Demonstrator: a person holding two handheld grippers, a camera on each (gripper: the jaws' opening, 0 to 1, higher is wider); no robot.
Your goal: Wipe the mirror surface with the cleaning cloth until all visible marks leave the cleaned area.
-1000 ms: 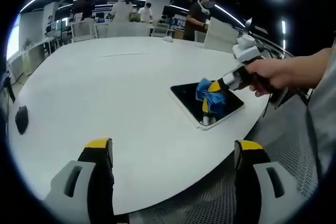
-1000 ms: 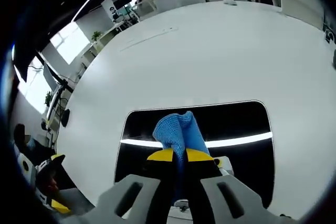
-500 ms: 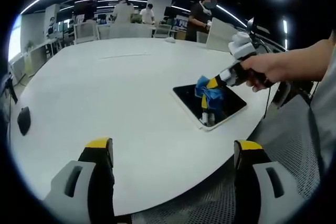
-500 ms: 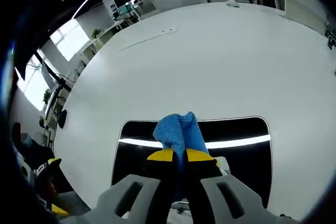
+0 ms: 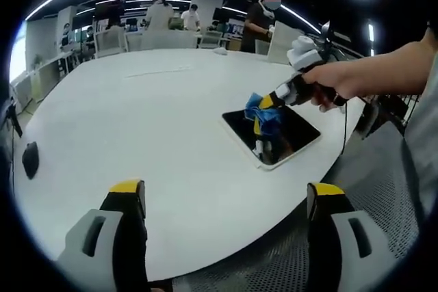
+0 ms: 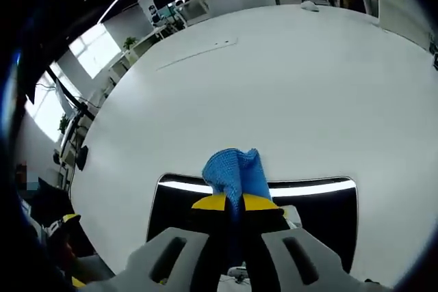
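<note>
The blue cloth (image 6: pixel 236 177) sits pinched between the right gripper's (image 6: pixel 235 203) closed yellow tips, its lower part hidden behind them, bunched over the mirror's (image 6: pixel 321 218) far edge. The mirror lies flat on the white table (image 6: pixel 287 87), its near edge cut off by the gripper body. The left gripper (image 5: pixel 226 193) hangs well back with jaws wide apart, holding nothing, over the table's near edge.

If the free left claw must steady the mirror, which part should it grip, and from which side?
Probably the mirror's thin near edge, which faces the open left claw. The mirror lies flat near the table rim, so come in low from that side, away from the blue cloth clamped in the right claw.
</note>
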